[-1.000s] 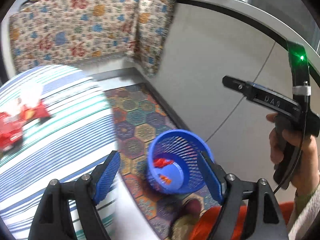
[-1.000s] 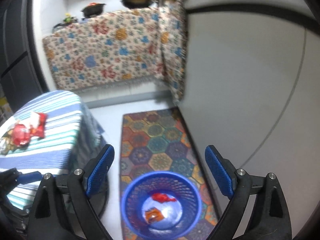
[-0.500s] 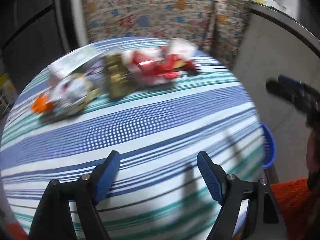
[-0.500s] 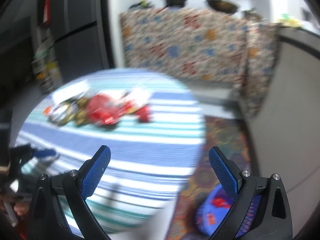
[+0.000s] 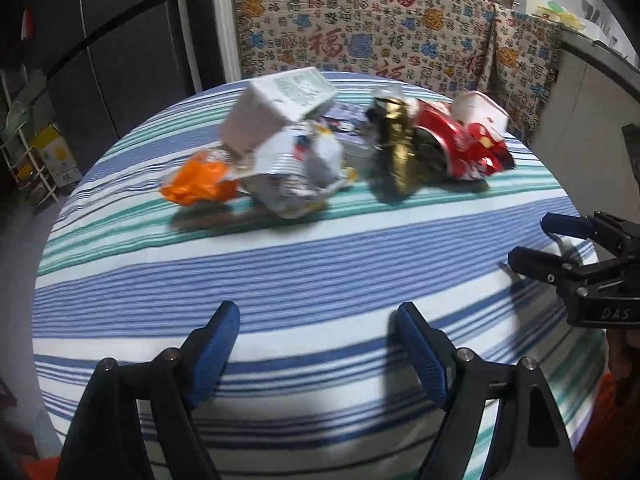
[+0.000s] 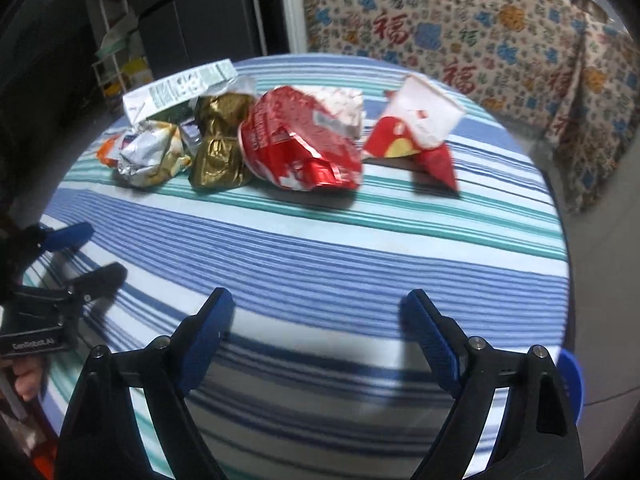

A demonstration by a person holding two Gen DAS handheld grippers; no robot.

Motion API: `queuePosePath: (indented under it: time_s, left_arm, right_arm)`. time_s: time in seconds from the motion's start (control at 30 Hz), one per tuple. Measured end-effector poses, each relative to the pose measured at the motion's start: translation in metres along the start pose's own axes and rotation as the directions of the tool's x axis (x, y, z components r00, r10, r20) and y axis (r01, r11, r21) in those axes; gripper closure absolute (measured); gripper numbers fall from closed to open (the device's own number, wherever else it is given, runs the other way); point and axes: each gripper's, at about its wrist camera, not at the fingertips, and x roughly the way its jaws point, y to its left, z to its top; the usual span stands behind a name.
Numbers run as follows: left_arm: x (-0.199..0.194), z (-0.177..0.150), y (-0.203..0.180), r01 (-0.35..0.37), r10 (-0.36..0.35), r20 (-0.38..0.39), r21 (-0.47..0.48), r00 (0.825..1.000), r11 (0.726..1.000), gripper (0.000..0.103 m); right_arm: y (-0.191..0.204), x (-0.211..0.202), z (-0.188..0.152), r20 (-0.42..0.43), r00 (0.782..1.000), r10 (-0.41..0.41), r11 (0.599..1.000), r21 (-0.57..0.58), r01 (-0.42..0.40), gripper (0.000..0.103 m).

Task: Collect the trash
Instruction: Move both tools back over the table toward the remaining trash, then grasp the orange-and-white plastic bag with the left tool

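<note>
A heap of trash lies at the far side of the round striped table [image 5: 320, 264]: an orange wrapper [image 5: 200, 182], a crumpled silver wrapper [image 5: 296, 172], a white carton [image 5: 280, 108], a gold wrapper [image 5: 400, 152] and a red bag [image 5: 460, 148]. The right wrist view shows the red bag [image 6: 300, 140], the gold wrapper [image 6: 220, 148] and a red and white packet [image 6: 416, 128]. My left gripper [image 5: 318, 316] hovers over bare cloth short of the heap, jaws opening, nothing between them. My right gripper [image 6: 318, 300] hovers likewise, jaws closing on nothing.
The blue bin's rim [image 6: 570, 380] peeks past the table's near right edge. A counter draped in patterned cloth [image 5: 360, 28] stands behind the table, and a dark fridge [image 5: 120, 60] with a wire rack [image 5: 36, 160] stands at the left. Bare striped cloth lies between grippers and heap.
Both grippers have swung from above the blue bin on the floor over to the table. The trash heap has come nearer and now fills the upper middle of both views.
</note>
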Motion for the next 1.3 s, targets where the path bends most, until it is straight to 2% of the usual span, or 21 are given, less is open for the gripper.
queuePosePath:
  time_s: [0.23, 0.33, 0.4, 0.5, 0.6, 0.73, 0.8, 0.83, 0.87, 0.97, 1.17, 1.3]
  left_arm:
    - [-0.002, 0.004, 0.034, -0.004, 0.004, -0.002, -0.032, 1.000, 0.999, 0.018]
    - [-0.009, 0.015, 0.062, 0.047, -0.045, 0.021, -0.107, 0.999, 0.993, 0.018]
    - [-0.020, 0.030, 0.083, 0.093, -0.082, 0.072, -0.167, 0.994, 0.982, 0.018]
    - [-0.025, 0.049, 0.103, 0.150, -0.133, 0.101, -0.190, 0.986, 0.970, 0.018]
    - [-0.009, 0.068, 0.116, 0.157, -0.145, 0.077, -0.170, 0.986, 0.973, 0.021]
    - [0.021, 0.081, 0.119, 0.219, -0.219, 0.014, -0.135, 0.976, 0.966, 0.021]
    - [0.027, 0.082, 0.115, 0.229, -0.230, 0.005, -0.113, 0.973, 0.967, 0.030]
    - [0.029, 0.081, 0.113, 0.235, -0.236, -0.001, -0.098, 0.972, 0.967, 0.052]
    - [0.031, 0.080, 0.111, 0.247, -0.250, -0.014, -0.093, 0.968, 0.965, 0.060]
    - [0.025, 0.071, 0.110, 0.222, -0.224, -0.004, -0.091, 0.975, 0.971, 0.066]
    - [-0.014, 0.041, 0.100, 0.070, -0.070, 0.007, -0.157, 0.998, 0.985, 0.066]
    - [-0.037, 0.011, 0.088, 0.019, -0.018, 0.007, -0.159, 1.000, 0.987, 0.064]
  right_arm:
    - [0.013, 0.010, 0.009, -0.004, 1.000, -0.021, 0.999, -0.045, 0.021, 0.010]
    - [0.016, 0.012, 0.009, -0.001, 1.000, -0.022, 0.999, -0.048, 0.022, 0.008]
    - [0.016, 0.011, 0.009, 0.003, 1.000, -0.023, 0.999, -0.048, 0.023, 0.006]
    - [0.018, 0.012, 0.010, 0.008, 1.000, -0.024, 0.999, -0.049, 0.024, 0.006]
    - [0.017, 0.012, 0.010, 0.011, 1.000, -0.025, 0.998, -0.049, 0.026, 0.006]
    - [0.018, 0.011, 0.010, 0.016, 1.000, -0.027, 0.998, -0.049, 0.028, 0.006]
    - [0.018, 0.011, 0.010, 0.016, 1.000, -0.027, 0.998, -0.048, 0.027, 0.006]
    - [0.018, 0.011, 0.010, 0.016, 1.000, -0.027, 0.998, -0.048, 0.027, 0.006]
    - [0.018, 0.011, 0.010, 0.016, 1.000, -0.027, 0.998, -0.048, 0.027, 0.006]
    - [0.018, 0.012, 0.010, 0.015, 1.000, -0.027, 0.998, -0.048, 0.027, 0.006]
    - [0.019, 0.011, 0.009, 0.014, 1.000, -0.026, 0.998, -0.050, 0.026, 0.006]
    - [0.020, 0.010, 0.007, 0.012, 1.000, -0.025, 0.998, -0.054, 0.025, 0.006]
